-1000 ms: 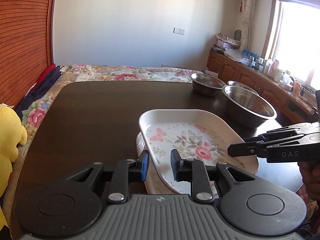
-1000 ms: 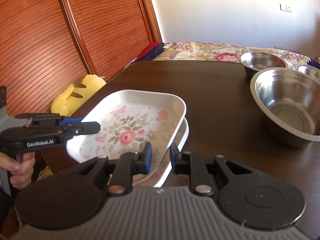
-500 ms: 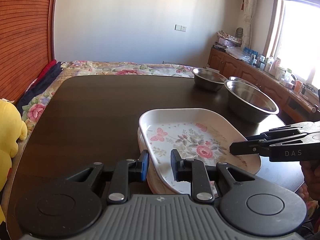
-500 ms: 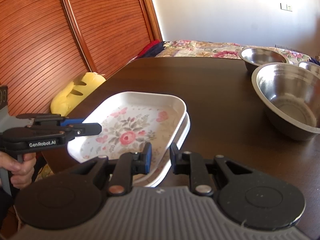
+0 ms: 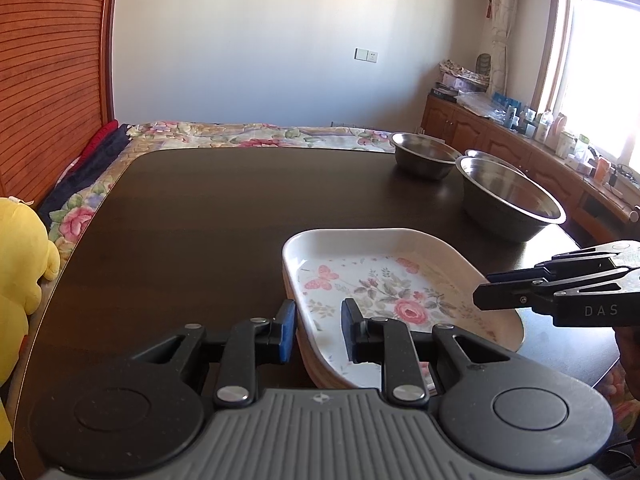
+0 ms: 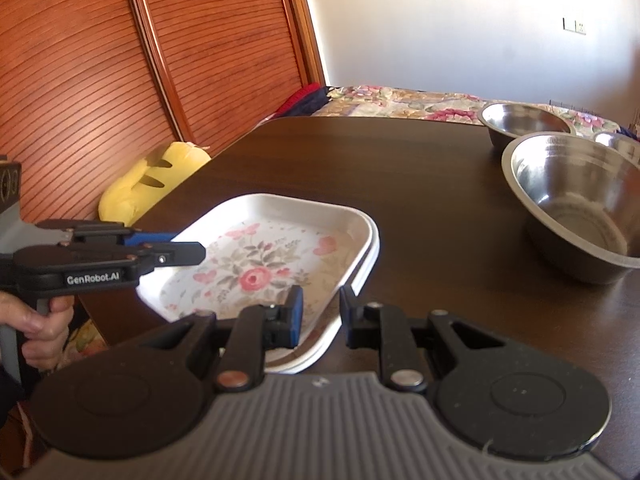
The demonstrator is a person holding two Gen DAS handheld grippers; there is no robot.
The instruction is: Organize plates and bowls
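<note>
left wrist view: white letters "DAS" are showing on the black side of the right gripper (image 5: 484, 298), at the right edge | right wrist view: white "GenRobot.AI" is showing on the black side of the left gripper (image 6: 188, 247), at the left, near | no other lettering is reading clearly

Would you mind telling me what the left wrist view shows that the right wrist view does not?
Only the left wrist view shows the window and the cluttered wooden cabinet beneath it. Only the right wrist view shows the hand gripping the left gripper's handle. Both show the floral plates, the steel bowls, the dark table and the yellow plush toy.
</note>
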